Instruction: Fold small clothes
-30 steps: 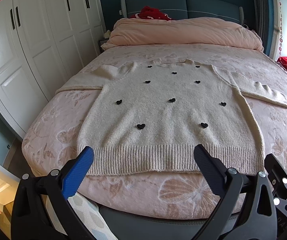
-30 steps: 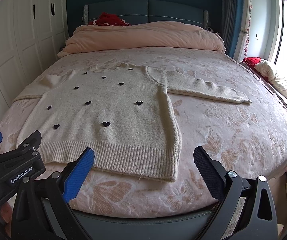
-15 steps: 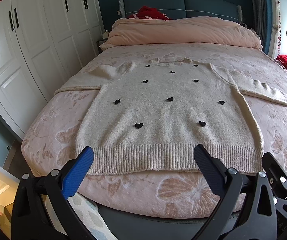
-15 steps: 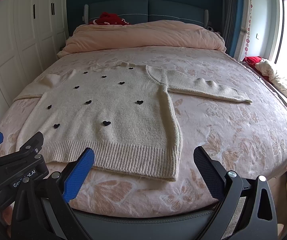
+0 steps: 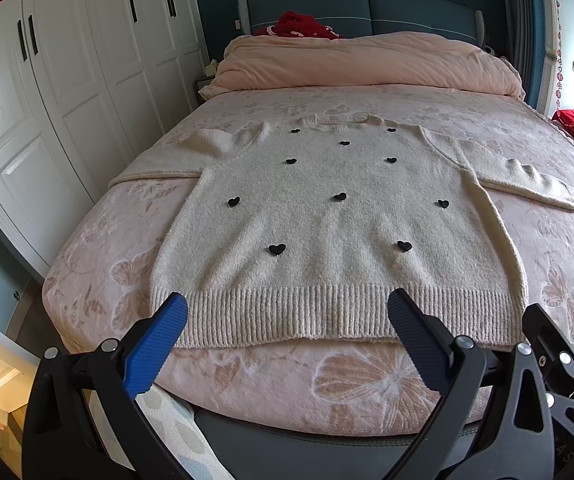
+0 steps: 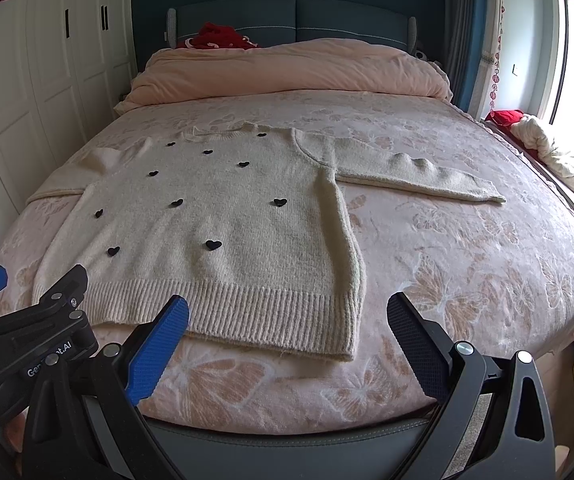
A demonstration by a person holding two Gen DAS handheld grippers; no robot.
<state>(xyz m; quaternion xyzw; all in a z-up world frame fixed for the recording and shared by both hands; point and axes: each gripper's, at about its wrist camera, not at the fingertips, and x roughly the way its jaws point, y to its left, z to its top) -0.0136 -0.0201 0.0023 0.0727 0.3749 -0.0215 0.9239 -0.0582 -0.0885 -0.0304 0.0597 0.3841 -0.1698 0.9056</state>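
While the left wrist view looks up the length of a bed (image 5: 467,392), the cream sweater (image 5: 327,224) fills the centre of the frame, laid flat and face up on the pink butterfly-patterned bedspread. Small black hearts dot its front, its ribbed hem (image 5: 327,312) runs along the near edge of the mattress, and its sleeves stretch out toward the left and right sides of the picture. At the bottom of the frame the left gripper (image 5: 287,336) holds its two blue-padded fingers spread wide apart with nothing between them, their tips in front of the hem; whether they touch it cannot be told. Part of the other black tool shows in the lower right corner. A rolled pink duvet (image 5: 367,64) lies across the top of the frame below the dark blue headboard, and white wardrobe doors (image 5: 67,100) fill the upper left.

From the right wrist view the sweater (image 6: 215,232) sits left of centre, one sleeve (image 6: 415,176) reaching toward the right of the frame. The right gripper (image 6: 287,340) at the bottom also has its fingers wide apart and empty, framing the hem's near right corner (image 6: 343,340). The left gripper's black body shows at the lower left edge.
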